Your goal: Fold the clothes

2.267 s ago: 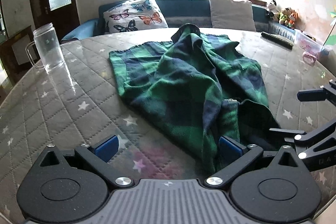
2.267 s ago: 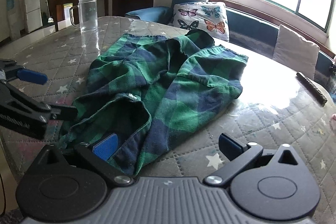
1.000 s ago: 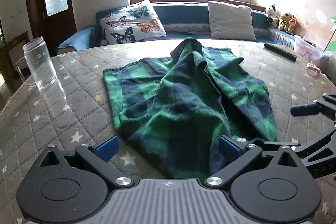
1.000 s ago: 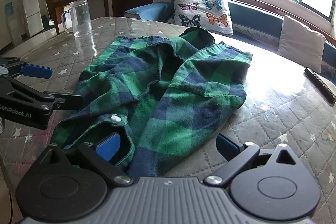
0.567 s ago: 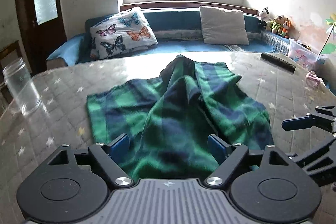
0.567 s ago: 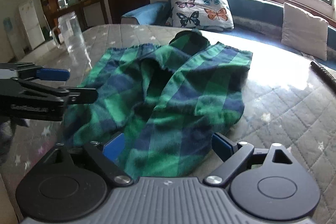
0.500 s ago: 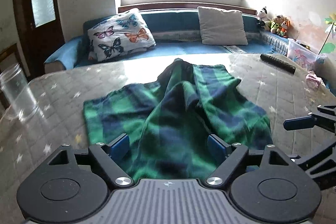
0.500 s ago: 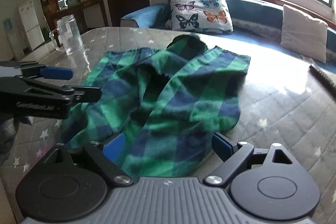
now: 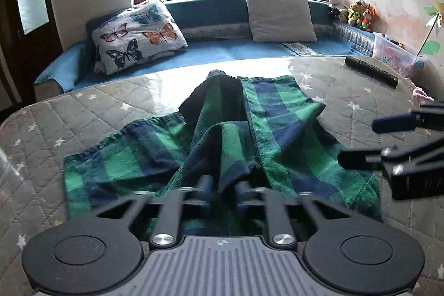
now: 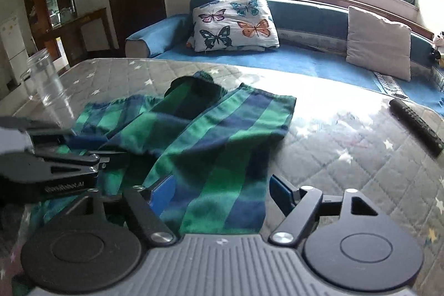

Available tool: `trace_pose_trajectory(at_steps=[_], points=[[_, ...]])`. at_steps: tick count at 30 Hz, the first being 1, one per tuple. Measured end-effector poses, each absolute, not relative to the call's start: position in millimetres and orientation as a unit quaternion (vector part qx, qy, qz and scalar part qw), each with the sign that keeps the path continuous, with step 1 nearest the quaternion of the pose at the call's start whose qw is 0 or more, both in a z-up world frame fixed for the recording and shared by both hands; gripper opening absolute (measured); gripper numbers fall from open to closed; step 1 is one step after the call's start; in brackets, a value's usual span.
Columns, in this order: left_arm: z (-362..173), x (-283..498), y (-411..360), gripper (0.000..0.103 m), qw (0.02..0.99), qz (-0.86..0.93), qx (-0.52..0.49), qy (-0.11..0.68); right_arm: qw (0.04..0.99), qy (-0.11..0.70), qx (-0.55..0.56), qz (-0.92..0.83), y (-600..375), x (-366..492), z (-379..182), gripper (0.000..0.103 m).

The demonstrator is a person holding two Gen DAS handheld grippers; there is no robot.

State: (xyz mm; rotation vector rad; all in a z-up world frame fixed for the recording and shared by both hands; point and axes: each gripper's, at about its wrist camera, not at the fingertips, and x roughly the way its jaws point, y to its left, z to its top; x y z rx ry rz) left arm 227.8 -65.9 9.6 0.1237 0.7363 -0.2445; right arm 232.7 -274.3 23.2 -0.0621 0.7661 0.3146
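Since half a second ago the left gripper (image 9: pixel 223 189) has gone from spread wide to pinched on a raised ridge of the plaid garment (image 9: pixel 280 129), fingers pressed together with cloth between them. Right gripper (image 10: pixel 222 189) has narrowed slightly but is still spread, blue pads either side of the near hem, nothing clamped. Both rigs sit lower and closer to the cloth than before.

Left wrist view, left to right:
- quilted star tabletop (image 9: pixel 91 113) at 9 o'clock, bare.
- butterfly pillow (image 9: pixel 138 33) at 11 o'clock on the blue bench behind the table.
- garment centre frame, lying on the tabletop, one flat panel running to 9 o'clock, a tented fold up the middle to 12 o'clock, second panel flat toward 2 o'clock.
- grey cushion (image 9: pixel 280 15) at 1 o'clock.
- remote (image 9: pixel 370 71) at 2 o'clock on the table, well apart from the cloth.
- right gripper's fingers enter at 3 o'clock, over the garment's right edge.

Right wrist view, left to right:
- glass jar (image 10: pixel 44 79) at 10 o'clock on the table, near the garment's far-left corner.
- left gripper (image 10: pixel 111 150) at 9 o'clock, tips into the cloth.
- garment (image 10: pixel 222 135) centre, near hem between the right gripper's pads.
- remote (image 10: pixel 415 121) at 3 o'clock.
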Motion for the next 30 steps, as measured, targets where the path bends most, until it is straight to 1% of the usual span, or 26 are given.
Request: trace_pose_trajectory(at_steps=[2, 4, 10, 14, 19, 23, 25, 27, 28, 29, 30], points=[[11.5, 224.9, -59.0, 0.005, 0.928, -0.119, 0.051, 0.35, 0.915, 0.369, -0.032, 0.157, -272.2, 238.4, 23.9, 0.075], [15.8, 219.5, -49.8, 0.004, 0.933, -0.115, 0.043, 0.338, 0.915, 0.366, -0.035, 0.164, -268.1, 241.7, 24.2, 0.075], [34.3, 199.8, -14.9, 0.003, 0.949, -0.085, 0.016, 0.304, 0.909, 0.368, -0.044, 0.191, -242.1, 252.6, 16.1, 0.075], [35.3, 197.3, -4.2, 0.003, 0.95, -0.069, 0.022, 0.303, 0.903, 0.375, -0.048, 0.204, -225.5, 255.8, 8.1, 0.07], [34.5, 195.7, 1.5, 0.003, 0.951, -0.067, 0.013, 0.302, 0.902, 0.367, -0.043, 0.221, -213.3, 251.8, 15.4, 0.071], [37.3, 192.6, 1.9, 0.003, 0.953, -0.059, 0.007, 0.297, 0.895, 0.378, -0.06, 0.228, -196.5, 253.3, 8.9, 0.07], [42.1, 183.1, 13.8, 0.003, 0.956, -0.043, 0.003, 0.289, 0.893, 0.383, -0.086, 0.22, -188.3, 253.2, 0.2, 0.063], [46.9, 173.7, 25.7, 0.003, 0.959, -0.026, -0.001, 0.281, 0.894, 0.385, -0.096, 0.207, -189.5, 253.0, -3.8, 0.048], [49.3, 169.0, 31.6, 0.003, 0.961, -0.018, -0.004, 0.277, 0.895, 0.386, -0.094, 0.203, -192.2, 252.8, -4.3, 0.042], [51.7, 164.3, 37.6, 0.003, 0.962, -0.01, -0.006, 0.273, 0.897, 0.386, -0.088, 0.198, -196.7, 251.7, -3.3, 0.032], [54.1, 159.6, 43.5, 0.003, 0.963, -0.002, -0.008, 0.27, 0.9, 0.384, -0.083, 0.191, -202.6, 249.5, -0.9, 0.023]])
